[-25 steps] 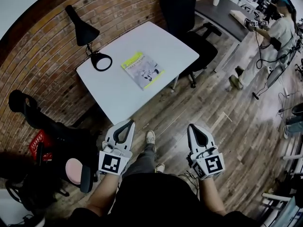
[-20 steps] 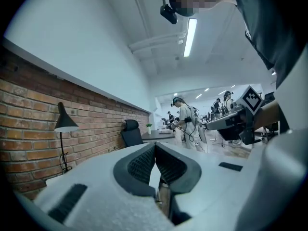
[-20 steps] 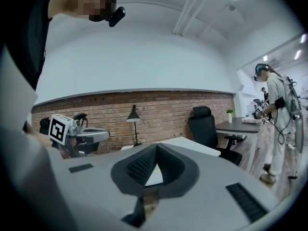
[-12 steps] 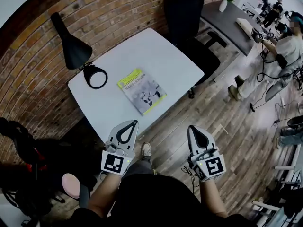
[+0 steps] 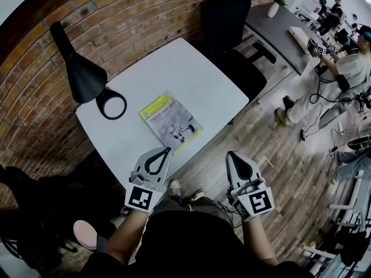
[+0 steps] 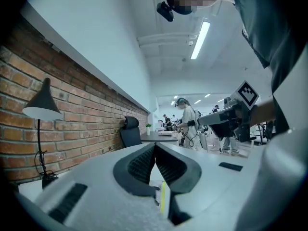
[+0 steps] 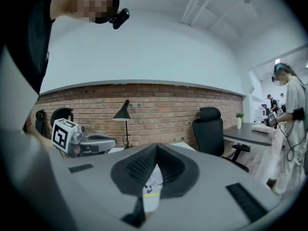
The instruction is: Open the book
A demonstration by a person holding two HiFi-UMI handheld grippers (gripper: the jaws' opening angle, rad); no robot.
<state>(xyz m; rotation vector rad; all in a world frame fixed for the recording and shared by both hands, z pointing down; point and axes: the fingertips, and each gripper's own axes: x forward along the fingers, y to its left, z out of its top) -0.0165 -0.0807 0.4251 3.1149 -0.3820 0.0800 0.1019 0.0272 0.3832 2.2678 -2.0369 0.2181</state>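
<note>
**Head view.** Found the book (image 5: pixel 171 123) closed and cover up, flat on the white desk (image 5: pixel 191 68) toward its near edge, with yellow bands at the head and foot of a grey illustrated cover. Held the left gripper (image 5: pixel 168 149) just beside the book's near corner, jaws pressed together with nothing between them. Held the right gripper (image 5: pixel 231 154) to the right of the book, past the desk's edge and above the wooden floor (image 5: pixel 266 132), jaws likewise pressed together and empty. Saw neither gripper touching the book.

**Left gripper view.** Showed the left gripper's ribbed pads (image 6: pixel 140 166) meeting at their tips. Glimpsed a strip of the book's yellow edge through the opening below the closed tips.

**Right gripper view.** Showed the right gripper's ribbed pads (image 7: pixel 138 167) also meeting at their tips. Glimpsed part of the book's illustrated cover and yellow band through the opening behind them.

**Surroundings, placed from the book.**
- Noted a black desk lamp (image 5: pixel 84 74) to the left of the book, its ring-shaped base (image 5: pixel 111 104) on the same desk and apart from the cover.
- Noted a black office chair (image 5: pixel 223 16) beyond the book, at the desk's far corner.
- Noted a brick wall (image 5: pixel 133 16) behind the book.
- Noted a dark second desk (image 5: pixel 272 30) well beyond and right of the book, with a potted plant (image 5: pixel 276 6) on it.
- Noted another person (image 5: pixel 348 74) standing farther right.
</note>
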